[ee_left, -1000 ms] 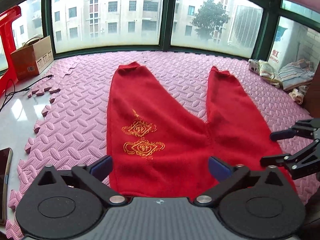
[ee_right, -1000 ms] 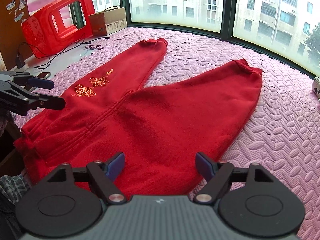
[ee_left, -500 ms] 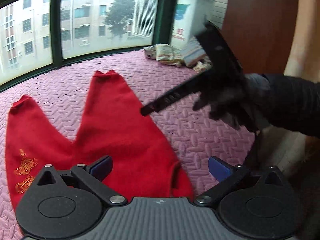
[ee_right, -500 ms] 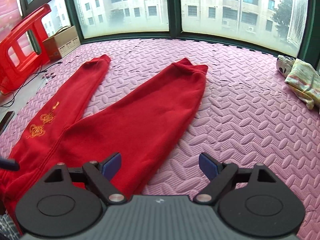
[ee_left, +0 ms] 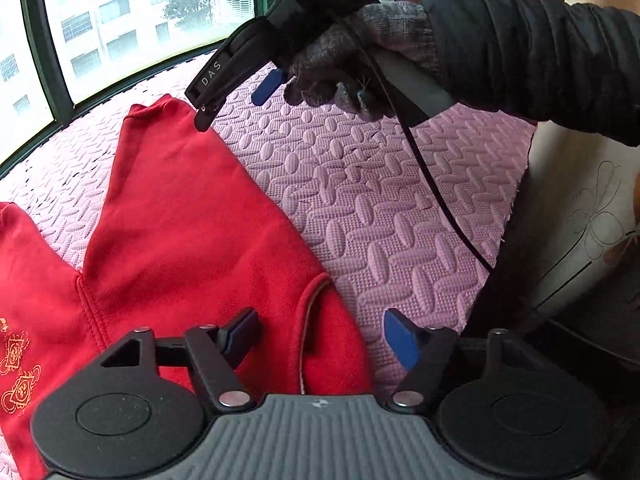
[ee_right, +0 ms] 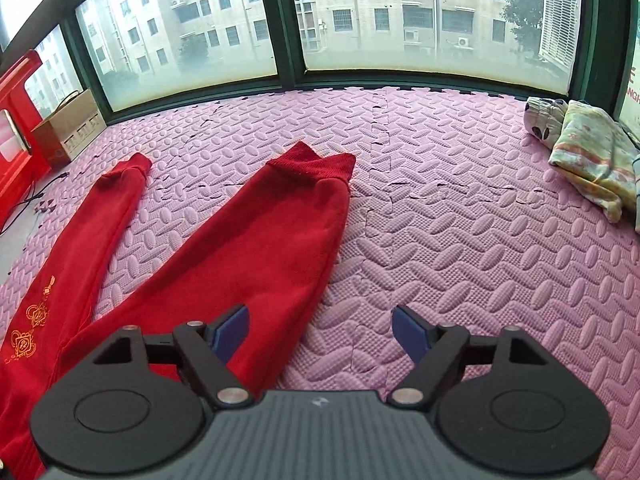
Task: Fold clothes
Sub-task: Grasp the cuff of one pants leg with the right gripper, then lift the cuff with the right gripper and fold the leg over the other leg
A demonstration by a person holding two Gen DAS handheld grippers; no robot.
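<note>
You have a pink foam mat (ee_right: 460,240) covering the floor; a cardboard box (ee_right: 68,128) sits by the windows (ee_right: 432,16) at far left, beside a red plastic chair (ee_right: 16,120); folded patterned cloths (ee_right: 592,156) lie at far right.

Red trousers (ee_right: 248,264) were soft fleecy cloth, matt, with shiny gold embroidery (ee_right: 28,328) stitched on one leg and ribbed knit cuffs. Floor mat (ee_right: 460,240) was pink foam, matt, embossed in a rough leaf-like relief, seams jigsawed. Left tongs (ee_left: 320,336) and right tongs (ee_right: 320,332) were matt black plastic with bare metal rivets, blue rubbery-looking pads and a ribbed grey body. Glove (ee_left: 344,56) was fuzzy grey knit; sleeve (ee_left: 532,52) dark, slightly sheened fabric. Box (ee_right: 68,128) was plain brown cardboard.
</note>
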